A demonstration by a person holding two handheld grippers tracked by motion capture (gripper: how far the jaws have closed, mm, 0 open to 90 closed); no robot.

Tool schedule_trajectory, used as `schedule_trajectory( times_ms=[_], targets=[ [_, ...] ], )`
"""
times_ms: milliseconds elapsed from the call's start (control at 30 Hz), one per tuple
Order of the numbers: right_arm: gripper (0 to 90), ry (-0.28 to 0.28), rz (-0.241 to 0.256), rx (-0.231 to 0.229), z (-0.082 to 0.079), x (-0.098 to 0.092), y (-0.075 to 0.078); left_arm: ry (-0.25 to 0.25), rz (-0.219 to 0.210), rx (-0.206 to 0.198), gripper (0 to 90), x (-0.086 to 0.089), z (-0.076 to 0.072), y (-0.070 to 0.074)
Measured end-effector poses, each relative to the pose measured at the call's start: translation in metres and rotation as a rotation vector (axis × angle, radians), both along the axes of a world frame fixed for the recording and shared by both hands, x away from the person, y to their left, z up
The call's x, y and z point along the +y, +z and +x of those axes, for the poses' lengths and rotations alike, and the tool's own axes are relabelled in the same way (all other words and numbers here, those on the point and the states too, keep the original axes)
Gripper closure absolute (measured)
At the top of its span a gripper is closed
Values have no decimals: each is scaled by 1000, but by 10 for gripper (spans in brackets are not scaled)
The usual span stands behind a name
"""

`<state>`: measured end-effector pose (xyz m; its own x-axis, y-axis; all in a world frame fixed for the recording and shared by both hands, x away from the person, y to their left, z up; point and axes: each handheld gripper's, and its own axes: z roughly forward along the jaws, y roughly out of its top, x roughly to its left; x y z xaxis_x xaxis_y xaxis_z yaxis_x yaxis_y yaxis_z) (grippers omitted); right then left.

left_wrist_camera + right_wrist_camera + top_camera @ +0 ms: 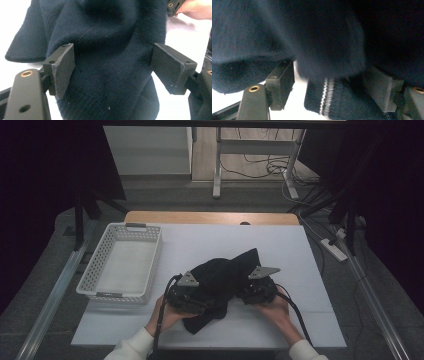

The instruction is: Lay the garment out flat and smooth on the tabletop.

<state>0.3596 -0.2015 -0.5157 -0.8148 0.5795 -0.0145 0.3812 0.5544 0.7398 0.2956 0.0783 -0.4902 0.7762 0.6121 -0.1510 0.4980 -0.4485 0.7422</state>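
A dark knitted garment [222, 272] lies bunched on the white table top [285, 250], near its front middle. My left gripper [189, 296] sits at the garment's left side, held by a hand. In the left gripper view the left gripper [112, 60] is open, its jaws wide apart with a thick fold of the knit [110, 82] between them. My right gripper [257, 289] is at the garment's right side. In the right gripper view the right gripper [329, 77] is open around a ribbed cuff with two white stripes [325, 96], and more dark cloth hangs blurred above.
A white perforated basket [159, 251] stands on the table's left part. A wooden edge [210, 217] runs along the table's far side. Beyond it are table legs and cables on the floor. A power strip [334, 248] lies right of the table.
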Motion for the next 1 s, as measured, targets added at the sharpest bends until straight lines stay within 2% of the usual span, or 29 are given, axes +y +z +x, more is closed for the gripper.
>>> schedule_trajectory(
  times_ms=[67, 133, 167, 200, 267, 367, 433, 567, 700, 933, 1000],
  targets=[
    [295, -6, -14, -1, -1, 2, -1, 2, 28, -16, 249, -3, -1, -2],
    [352, -21, -33, -16, -2, 3, -2, 22, 29, -16, 318, -5, 0, -5],
    [424, -29, -57, -28, -2, 2, -4, 28, 31, -16, 393, -5, 0, -6],
    [450, -34, -64, -34, -2, 2, -4, 31, 29, -14, 424, -5, 1, -7],
    [562, -33, -62, -31, -2, 0, -5, 12, 13, 3, 542, -4, 4, -9],
    [654, -29, -88, -53, -4, 0, -4, -4, 2, 14, 715, -5, 5, -10],
    [689, -22, -95, -62, -5, 0, -2, -17, 0, 12, 797, -4, 6, -9],
    [727, 4, -97, -80, -8, -3, 3, -26, -17, 18, 838, 1, 7, -7],
    [738, 36, -53, -89, -14, -10, 17, -15, -38, 0, 845, 10, 8, 1],
    [743, 73, -10, -127, -34, -23, 41, 46, -94, -33, 851, 35, 13, 18],
    [745, 82, 26, -128, -39, -27, 48, 65, -110, -49, 853, 41, 14, 24]
  ],
)
